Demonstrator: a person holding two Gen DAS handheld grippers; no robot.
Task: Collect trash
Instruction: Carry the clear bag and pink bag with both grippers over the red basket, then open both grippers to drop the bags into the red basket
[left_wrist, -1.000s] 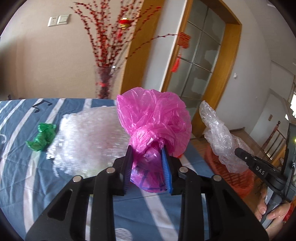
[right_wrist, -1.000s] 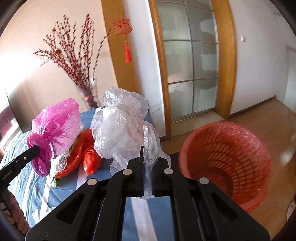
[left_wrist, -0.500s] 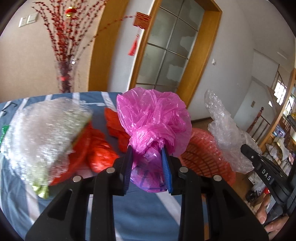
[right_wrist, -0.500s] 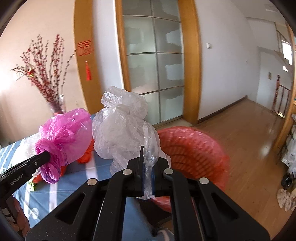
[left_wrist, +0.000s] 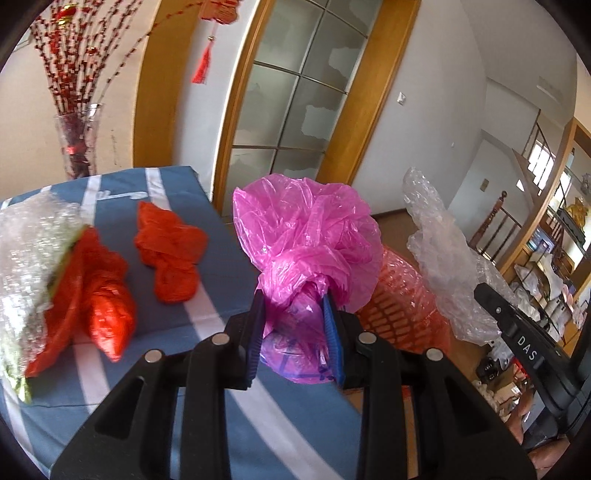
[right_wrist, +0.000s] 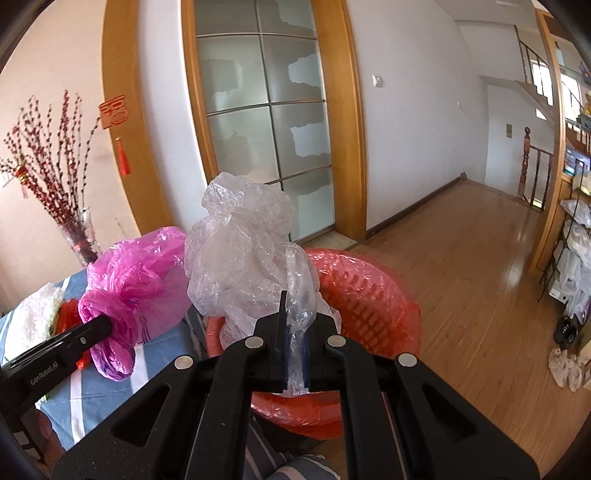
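Between the blue pads of the left gripper (left_wrist: 295, 332) sits the bunched neck of a pink plastic bag (left_wrist: 306, 236), clamped firmly, its crumpled bulk ballooning up past the fingertips. Just beyond and to the right of that bag stands the red mesh basket (left_wrist: 402, 306), on the floor off the edge of the blue striped table (left_wrist: 207, 321). The right gripper (right_wrist: 293, 332) is pinched tight on a thin tail of a clear plastic bag (right_wrist: 240, 254), whose mass rises in front of it, directly over the basket's (right_wrist: 373, 295) mouth. To the left of the left gripper, two orange bags (left_wrist: 170, 251) and a wad of bubble wrap (left_wrist: 29, 266) remain on the table. The step in hand looks like the carry to the bin: both loads are gripped and nearing it. The clear bag seems ready to drop once its jaws part; the pink one likely needs to travel further right, past the table edge, before release, since a light bag let go early could settle on the cloth.
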